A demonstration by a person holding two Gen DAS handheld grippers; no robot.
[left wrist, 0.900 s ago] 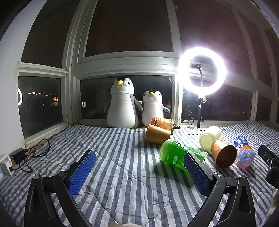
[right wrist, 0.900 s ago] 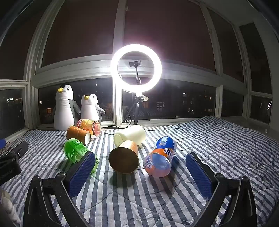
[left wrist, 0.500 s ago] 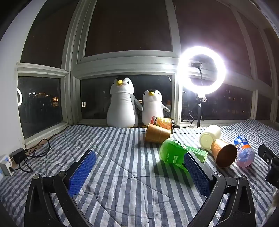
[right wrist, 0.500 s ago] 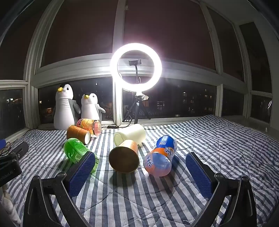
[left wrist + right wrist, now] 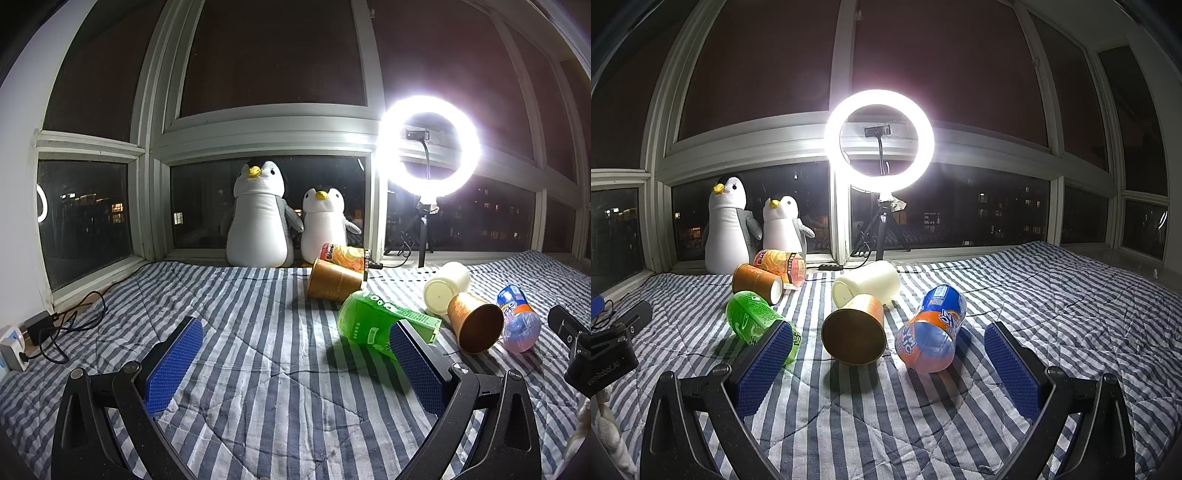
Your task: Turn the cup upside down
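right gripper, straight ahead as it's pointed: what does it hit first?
Probably the brown paper cup, lying on its side with its mouth toward the camera, about centred ahead of the open right gripper. Depth is unclear; the Fanta cup lies just beside it.

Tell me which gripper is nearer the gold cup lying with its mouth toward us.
Right. The right gripper faces the gold cup just ahead; the left gripper sits off to its left, with the cup beyond its right finger.

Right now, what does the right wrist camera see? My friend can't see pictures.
Six cups lie tipped over on a striped blanket; the gold cup is nearest, its mouth facing the open right gripper. Behind them, two toy penguins and a glowing ring light stand by a dark window.
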